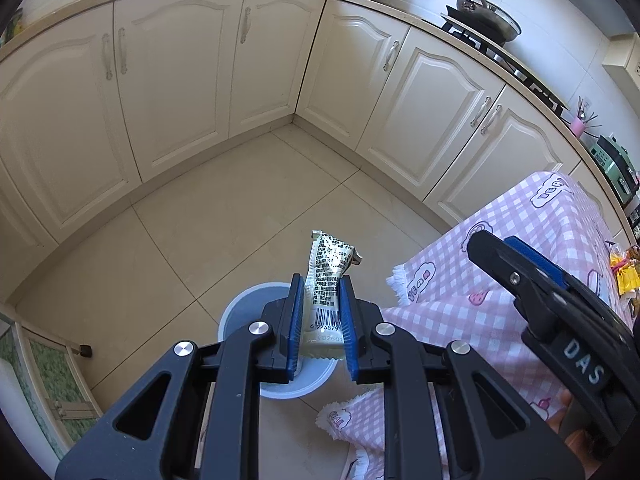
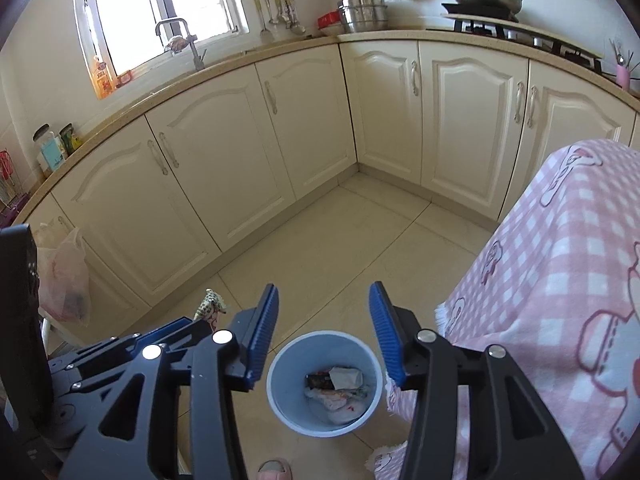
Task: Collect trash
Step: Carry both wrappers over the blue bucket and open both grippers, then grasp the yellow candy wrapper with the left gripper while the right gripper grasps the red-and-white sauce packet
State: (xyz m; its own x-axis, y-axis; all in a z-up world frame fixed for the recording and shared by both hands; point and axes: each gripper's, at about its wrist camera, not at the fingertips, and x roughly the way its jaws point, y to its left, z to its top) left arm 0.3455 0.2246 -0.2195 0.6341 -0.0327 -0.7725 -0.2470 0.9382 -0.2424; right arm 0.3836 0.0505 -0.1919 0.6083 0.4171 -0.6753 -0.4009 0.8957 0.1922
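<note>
My left gripper (image 1: 320, 296) is shut on a cream snack wrapper (image 1: 330, 276) with black print and a barcode, held upright above the pale blue trash bin (image 1: 248, 300) on the floor. My right gripper (image 2: 324, 304) stands open over the same trash bin (image 2: 280, 384), with nothing between its blue pads (image 2: 264, 328). Several crumpled wrappers (image 2: 336, 388) lie in the bottom of the bin. In the right wrist view the left gripper and the wrapper's tip (image 2: 210, 304) show at the lower left. In the left wrist view the right gripper (image 1: 520, 276) shows at the right.
A table under a pink checked cloth (image 2: 560, 280) stands right beside the bin. Cream cabinets (image 2: 240, 160) wrap the corner beyond the tiled floor (image 1: 240, 208). A plastic bag (image 2: 64, 280) hangs at the left. More yellow wrappers (image 1: 626, 272) lie on the table.
</note>
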